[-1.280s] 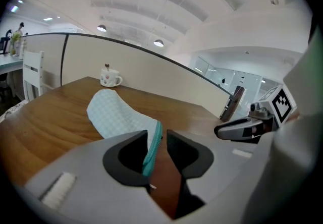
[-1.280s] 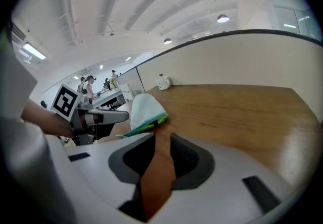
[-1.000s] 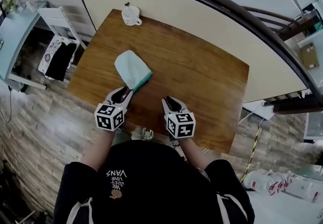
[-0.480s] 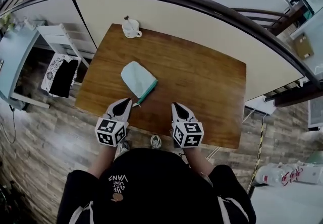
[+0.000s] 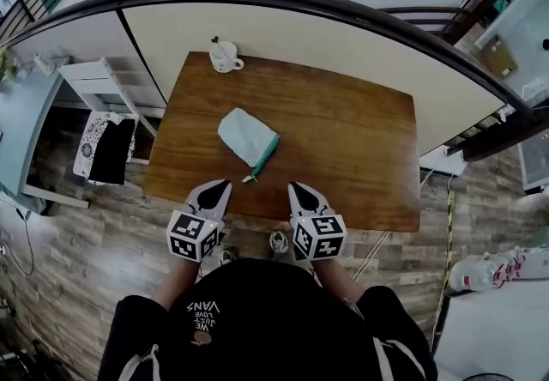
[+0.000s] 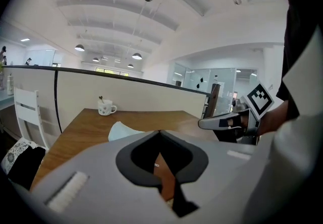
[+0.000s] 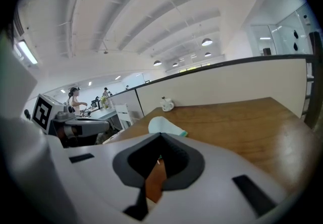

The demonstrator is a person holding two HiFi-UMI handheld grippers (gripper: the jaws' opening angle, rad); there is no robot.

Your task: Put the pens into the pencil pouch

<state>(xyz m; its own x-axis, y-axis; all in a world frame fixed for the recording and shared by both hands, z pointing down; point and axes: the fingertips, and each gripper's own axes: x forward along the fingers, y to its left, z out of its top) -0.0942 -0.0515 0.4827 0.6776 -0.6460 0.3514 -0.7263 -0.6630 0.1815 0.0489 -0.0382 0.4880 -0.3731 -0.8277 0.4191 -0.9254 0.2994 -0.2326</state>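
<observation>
Left tool (image 6: 160, 134) empty, facing the counter (image 6: 151, 118).
Its jaws have just closed together; pencil pouch (image 6: 122, 130) lies ahead, white mug (image 6: 106, 109) beyond.

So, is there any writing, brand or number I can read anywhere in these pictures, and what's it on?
"VANS": upside down on the person's black shirt; the smaller lines beside it are too blurred.
Cubes on the left gripper and right gripper: square patterns, no letters.
The mug and pencil pouch: no text.
</observation>
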